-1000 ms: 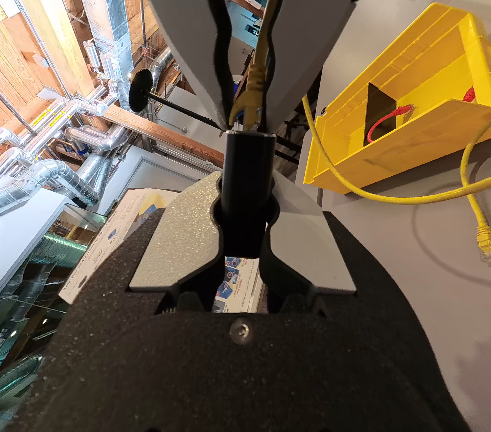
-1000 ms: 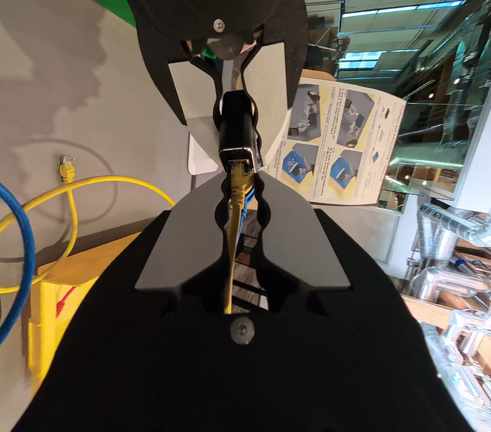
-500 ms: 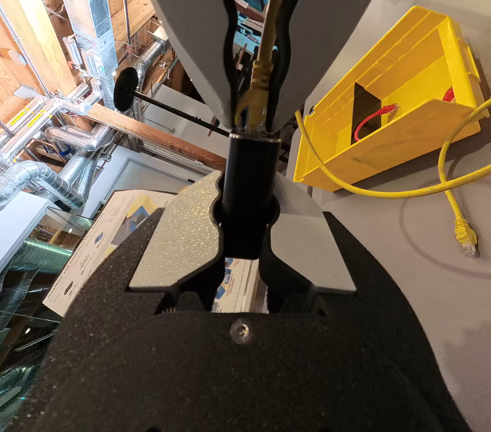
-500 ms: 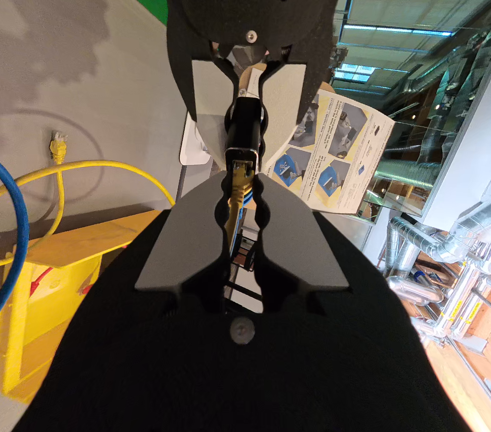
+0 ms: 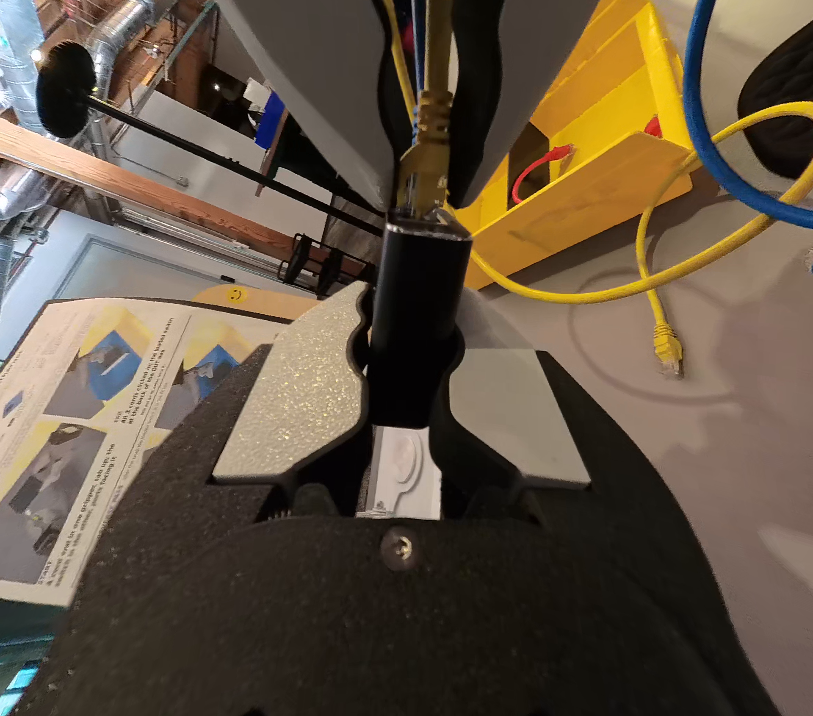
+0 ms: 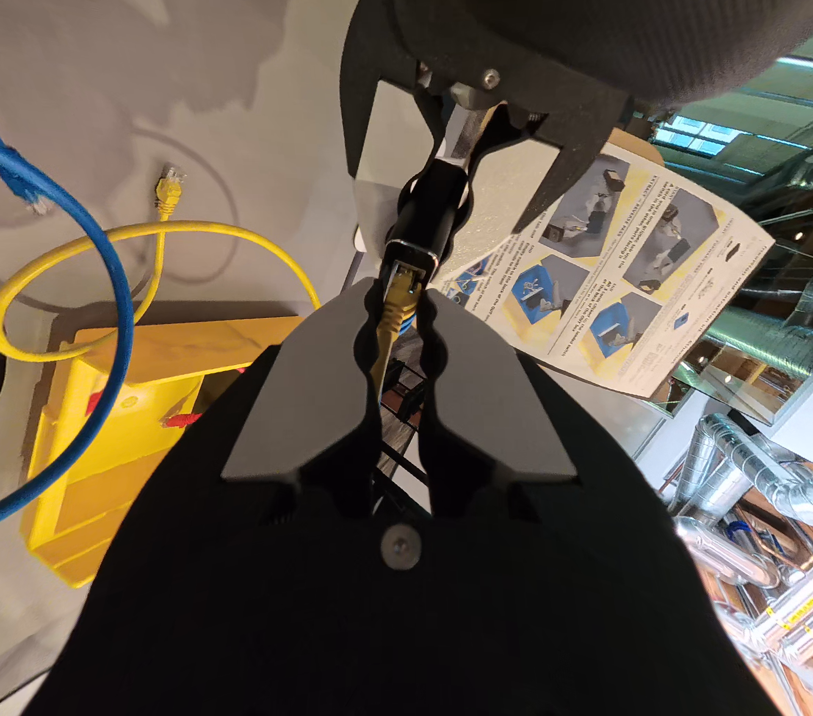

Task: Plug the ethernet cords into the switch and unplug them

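Note:
My left gripper (image 5: 415,325) is shut on the black switch (image 5: 418,298), held edge-on with its port end facing away. My right gripper (image 5: 424,188) comes in from the opposite side, shut on the yellow ethernet cord (image 5: 433,149) just behind its plug. The plug's tip sits in the switch's port. In the right wrist view, my right gripper (image 6: 398,298) holds the yellow cord (image 6: 391,312) at the switch (image 6: 422,228), with the left gripper (image 6: 433,202) beyond it. A blue plug boot (image 6: 407,323) shows behind the yellow plug.
A yellow bin (image 5: 594,166) with a red cord (image 5: 536,171) stands on the grey table (image 5: 726,430). A blue cord (image 5: 704,56) loops over it. The yellow cord's free plug (image 5: 666,351) lies on the table. A printed instruction sheet (image 5: 88,408) stands beside the grippers. The grippers' ends are close to 5 centimeters from one another.
Both grippers have moved and turned together with the switch and the yellow cord still joined. The blue cord loop has come into the left wrist view.

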